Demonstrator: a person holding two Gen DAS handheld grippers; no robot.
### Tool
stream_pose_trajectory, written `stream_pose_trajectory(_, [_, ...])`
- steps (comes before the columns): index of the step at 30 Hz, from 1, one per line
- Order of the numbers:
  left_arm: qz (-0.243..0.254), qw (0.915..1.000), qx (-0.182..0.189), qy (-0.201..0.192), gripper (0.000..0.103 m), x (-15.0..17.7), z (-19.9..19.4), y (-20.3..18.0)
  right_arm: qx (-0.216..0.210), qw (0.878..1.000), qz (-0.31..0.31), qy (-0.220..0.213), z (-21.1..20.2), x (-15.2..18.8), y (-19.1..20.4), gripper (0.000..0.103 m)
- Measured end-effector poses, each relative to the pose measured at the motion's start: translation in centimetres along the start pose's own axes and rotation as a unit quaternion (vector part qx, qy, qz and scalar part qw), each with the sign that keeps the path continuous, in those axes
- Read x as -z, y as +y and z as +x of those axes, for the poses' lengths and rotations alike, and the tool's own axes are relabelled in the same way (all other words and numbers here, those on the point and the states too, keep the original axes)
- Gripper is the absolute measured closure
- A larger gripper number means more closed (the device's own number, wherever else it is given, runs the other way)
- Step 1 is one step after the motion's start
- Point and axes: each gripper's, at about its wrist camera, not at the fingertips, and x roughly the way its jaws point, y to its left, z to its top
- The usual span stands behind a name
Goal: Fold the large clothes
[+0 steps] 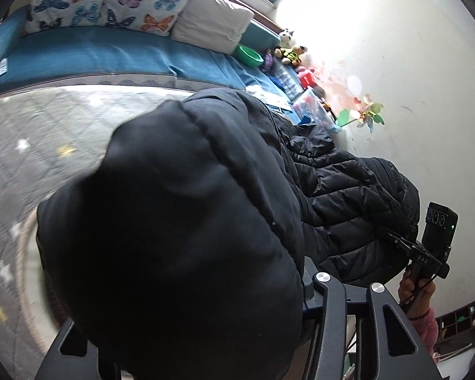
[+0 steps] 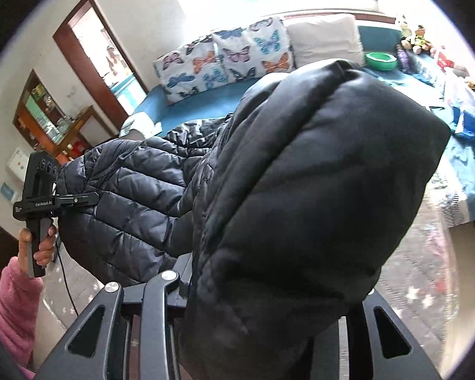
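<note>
Jacket, black quilted puffer [image 1: 348, 183], soft, slippery, bulky (light), clamped in left tongs [image 2: 79, 201] and right tongs [image 1: 395, 239]; regrip at hems.

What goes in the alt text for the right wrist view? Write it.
A black puffer jacket fills the view, bunched over the right gripper and stretching left to the left gripper, which is held in a hand with a pink sleeve. Behind is a blue bed with butterfly pillows.
</note>
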Motion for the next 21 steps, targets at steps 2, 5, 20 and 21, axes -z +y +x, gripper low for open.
stream_pose_trajectory(2, [0.009,0.9999,0.005,0.004,0.048,-1.0,2.0,-1.2,0.008,1.0,0.0,-0.005,-0.3,-0.2,-0.8,0.061])
stream_pose_trajectory(5, [0.012,0.9998,0.011,0.01,0.048,-1.9,4.6,-1.8,0.019,1.0,0.006,-0.011,-0.2,-0.6,-2.2,0.061])
stream_pose_trajectory(20, [-0.063,0.9955,0.007,0.07,0.02,-0.3,12.8,4.3,0.022,0.992,0.126,0.022,4.2,3.3,-11.6,0.03])
stream_pose_trajectory(21, [-0.07,0.9949,0.014,0.072,0.015,-0.1,12.8,5.1,0.012,0.989,0.142,0.025,4.4,3.6,-12.1,0.027])
